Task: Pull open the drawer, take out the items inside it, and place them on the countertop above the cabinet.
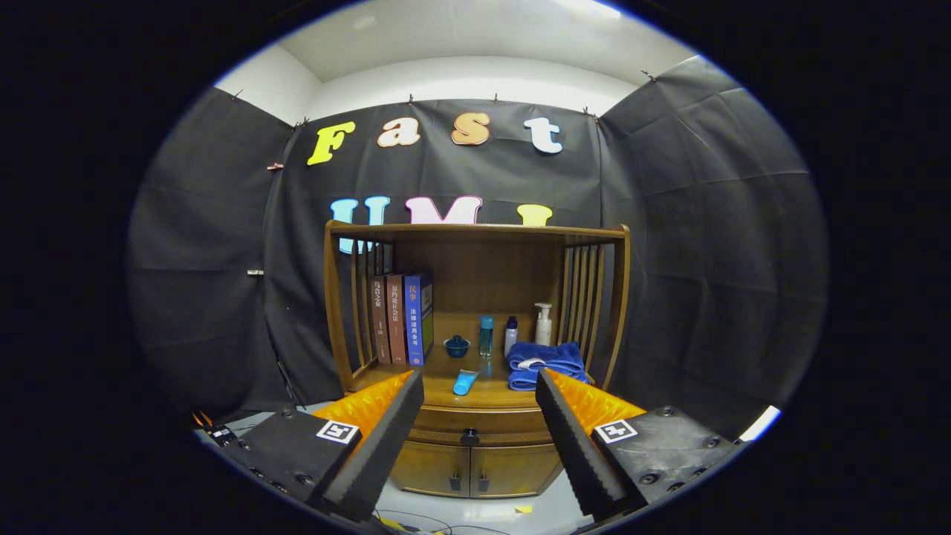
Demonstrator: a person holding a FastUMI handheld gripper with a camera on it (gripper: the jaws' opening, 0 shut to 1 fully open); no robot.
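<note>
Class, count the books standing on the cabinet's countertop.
3: brown book leftmost, reddish-brown book in the middle, blue book on the right, upright together left of the small blue bowl.

Gripper (479, 401) fingers spread wide, empty, well short of wooden cabinet (475, 334) at frame centre. Drawer (475, 429) closed, dark knob (469, 437) between fingers. Countertop (483, 392): three upright books (401, 318) left; small blue bowl (456, 345), blue bottle (486, 336), white bottle (510, 336), pump bottle (544, 325) behind; blue tube (465, 382) lying in front; folded blue towels (546, 362) right. Two lower doors (469, 468) shut.
</note>
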